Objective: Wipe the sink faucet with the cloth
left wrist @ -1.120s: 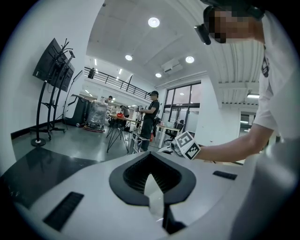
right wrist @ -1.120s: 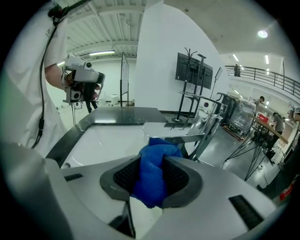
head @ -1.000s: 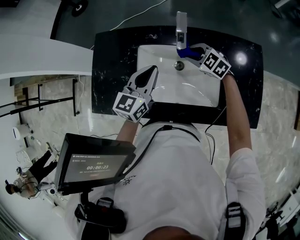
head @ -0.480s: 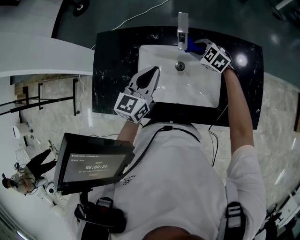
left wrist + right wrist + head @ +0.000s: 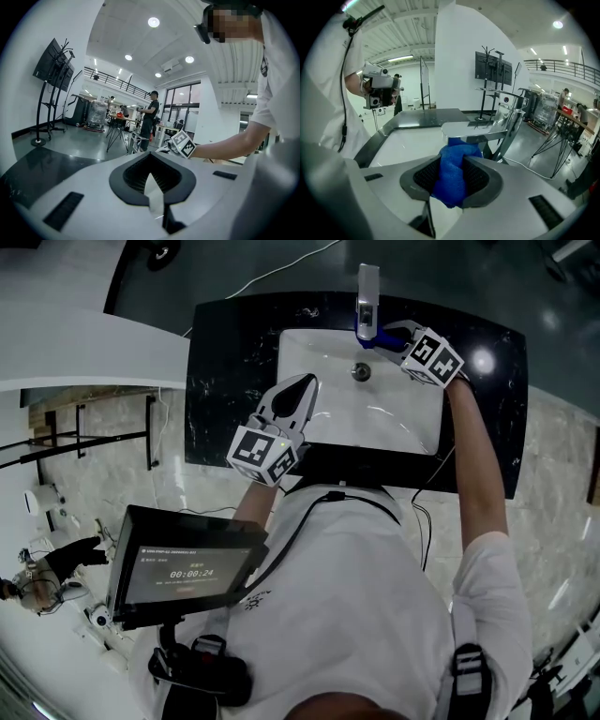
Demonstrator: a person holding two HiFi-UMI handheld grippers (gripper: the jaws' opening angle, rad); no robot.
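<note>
The black counter [image 5: 225, 352] carries a white sink [image 5: 319, 362], with the chrome faucet [image 5: 367, 292] fixed at its far rim. My left gripper [image 5: 302, 385] hangs over the sink's near left corner, fingers together with nothing between them. My right gripper [image 5: 389, 334] is at the faucet, fingers clamped on the blue cloth [image 5: 452, 180], which is bunched into a wad that sticks out past the tips. I judge the cloth light, soft and limp. It should be held across the middle of the wad, as it is now, so a cushion leads onto the metal. The faucet looks rigid, polished and probably slick, so it should take firm rubbing. The head view shows the cloth only as a blue patch beside the spout and does not settle contact. The right gripper view shows the wad up against the underside of the flat spout, apparently touching. The left gripper view shows neither sink nor faucet, only the room and my right arm.
</note>
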